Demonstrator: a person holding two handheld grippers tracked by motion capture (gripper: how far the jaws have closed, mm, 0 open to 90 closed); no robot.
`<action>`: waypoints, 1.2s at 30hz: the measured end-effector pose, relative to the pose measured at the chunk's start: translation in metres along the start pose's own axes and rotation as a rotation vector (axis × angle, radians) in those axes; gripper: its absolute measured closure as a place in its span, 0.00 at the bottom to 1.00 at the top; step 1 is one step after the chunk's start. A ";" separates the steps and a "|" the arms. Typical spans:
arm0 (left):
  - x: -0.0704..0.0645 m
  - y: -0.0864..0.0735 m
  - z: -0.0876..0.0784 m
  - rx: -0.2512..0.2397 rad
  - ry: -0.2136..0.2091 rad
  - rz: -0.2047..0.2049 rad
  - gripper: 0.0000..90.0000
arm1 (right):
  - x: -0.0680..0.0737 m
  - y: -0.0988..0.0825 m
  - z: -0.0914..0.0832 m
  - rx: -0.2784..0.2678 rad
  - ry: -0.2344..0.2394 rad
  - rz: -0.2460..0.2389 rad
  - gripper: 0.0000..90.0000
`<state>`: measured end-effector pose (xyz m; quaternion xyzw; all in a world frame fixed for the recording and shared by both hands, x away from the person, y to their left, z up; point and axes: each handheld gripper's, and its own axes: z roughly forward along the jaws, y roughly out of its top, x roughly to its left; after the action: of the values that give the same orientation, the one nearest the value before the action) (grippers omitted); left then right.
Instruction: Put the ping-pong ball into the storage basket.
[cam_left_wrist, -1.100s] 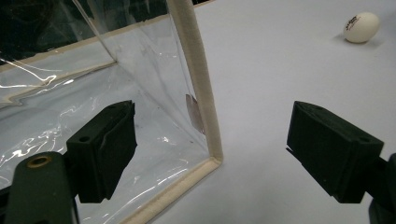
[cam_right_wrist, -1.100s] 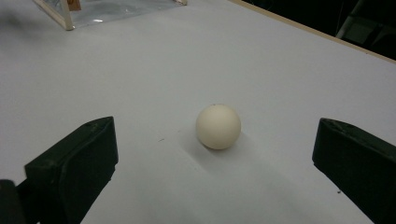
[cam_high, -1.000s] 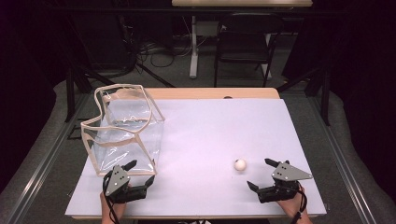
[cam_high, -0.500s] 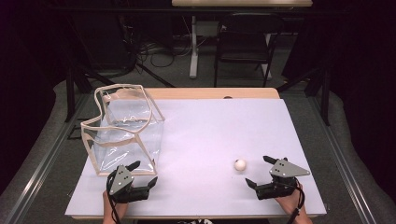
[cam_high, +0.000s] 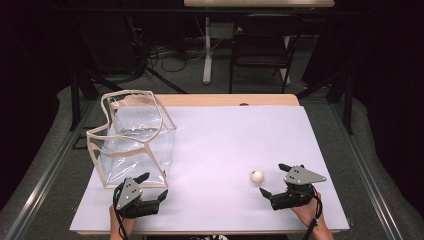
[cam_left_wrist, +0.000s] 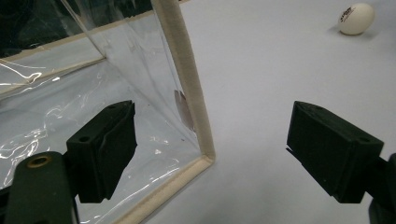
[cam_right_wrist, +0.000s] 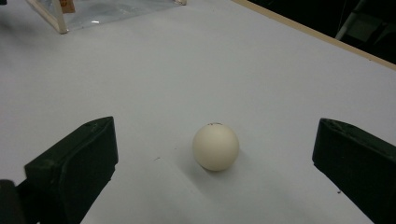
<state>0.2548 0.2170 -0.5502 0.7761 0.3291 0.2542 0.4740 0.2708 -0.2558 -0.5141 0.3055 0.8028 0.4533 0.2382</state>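
A small white ball lies on the white table top, toward the front right. My right gripper rests just right of it, open, with its jaws spread to either side of the ball, not touching. A clear plastic bag with beige trim stands open at the left. My left gripper sits at the bag's near corner, open and holding nothing. In the left gripper view that corner stands between the jaws, and the ball lies far off.
The table's front edge runs just under both hands. A wooden strip borders the far side. Beyond it are a dark chair, a table leg and cables on the floor.
The right gripper has edged a little left toward the ball. The left gripper has shifted slightly right along the bag's front. The ball and bag have not moved.
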 end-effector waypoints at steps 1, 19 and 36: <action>0.000 0.000 0.000 0.002 0.000 0.003 0.18 | 0.000 0.001 0.000 -0.003 0.000 0.002 0.00; 0.002 0.000 0.002 0.002 0.001 -0.008 0.18 | 0.001 0.020 0.023 0.050 0.008 -0.018 0.00; 0.002 -0.001 0.002 0.006 0.003 -0.015 0.18 | -0.007 0.027 0.049 0.090 0.027 -0.004 0.00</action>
<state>0.2571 0.2178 -0.5516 0.7747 0.3364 0.2505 0.4732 0.3157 -0.2216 -0.5125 0.3081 0.8261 0.4204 0.2144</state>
